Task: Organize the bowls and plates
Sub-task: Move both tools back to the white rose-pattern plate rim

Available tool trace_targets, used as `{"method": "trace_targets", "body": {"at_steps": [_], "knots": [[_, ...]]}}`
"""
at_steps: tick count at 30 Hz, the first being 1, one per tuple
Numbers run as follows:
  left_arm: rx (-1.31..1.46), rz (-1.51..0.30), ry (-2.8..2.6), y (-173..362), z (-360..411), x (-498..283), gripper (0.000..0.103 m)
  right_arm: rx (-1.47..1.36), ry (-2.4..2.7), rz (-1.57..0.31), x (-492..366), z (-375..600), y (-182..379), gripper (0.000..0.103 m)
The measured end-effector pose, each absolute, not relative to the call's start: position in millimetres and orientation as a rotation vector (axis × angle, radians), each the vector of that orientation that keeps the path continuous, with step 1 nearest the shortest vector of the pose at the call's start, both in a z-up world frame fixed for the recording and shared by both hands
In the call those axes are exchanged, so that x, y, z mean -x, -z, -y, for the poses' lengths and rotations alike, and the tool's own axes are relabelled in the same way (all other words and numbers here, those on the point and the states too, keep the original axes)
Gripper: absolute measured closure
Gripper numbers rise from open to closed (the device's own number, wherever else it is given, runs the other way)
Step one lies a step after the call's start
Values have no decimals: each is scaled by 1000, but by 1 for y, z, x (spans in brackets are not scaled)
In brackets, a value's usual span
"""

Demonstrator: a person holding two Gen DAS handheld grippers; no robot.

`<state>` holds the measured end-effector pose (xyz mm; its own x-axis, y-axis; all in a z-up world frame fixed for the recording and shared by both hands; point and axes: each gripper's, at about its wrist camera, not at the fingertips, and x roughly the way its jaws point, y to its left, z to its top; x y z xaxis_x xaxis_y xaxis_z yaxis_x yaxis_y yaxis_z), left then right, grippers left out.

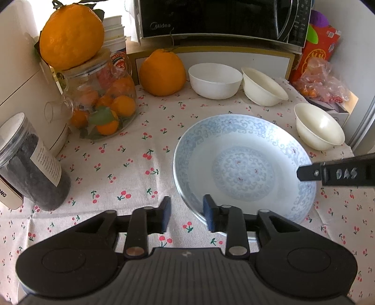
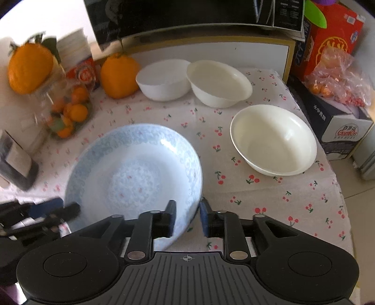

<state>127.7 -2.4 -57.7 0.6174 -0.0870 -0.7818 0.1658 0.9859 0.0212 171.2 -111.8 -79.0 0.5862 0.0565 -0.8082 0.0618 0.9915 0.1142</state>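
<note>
Release seems the step in hand: left gripper [image 1: 186,214] and right gripper [image 2: 186,217] each straddle the blue-patterned plate [image 1: 243,166] rim at lower centre, jaws slack, gripping nothing. Next, reach for the cream bowls [image 2: 273,139] at right. Cherry-print tablecloth [image 1: 131,164]; microwave [image 1: 222,18] above.

Glossy glazed ceramic plate [image 1: 243,169] w/ pale blue pattern, frame centre, on matt woven tablecloth [image 1: 131,164]. Smooth cream bowls [image 2: 273,139], upper right; clear glass jar [image 1: 100,103], wood-look lid, upper left.
</note>
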Motion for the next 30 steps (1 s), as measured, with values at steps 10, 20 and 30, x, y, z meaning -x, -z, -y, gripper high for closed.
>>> {"method": "trace_targets", "body": {"at_steps": [10, 20, 30], "knots": [[-57, -903, 155, 48, -15, -113, 33, -185, -52, -911, -153, 114, 63, 34], [-18, -913, 150, 34, -47, -89, 12, -160, -108, -876, -125, 98, 47, 20], [-22, -918, 124, 26, -87, -67, 7, -124, -185, -825, -106, 61, 43, 17]]}}
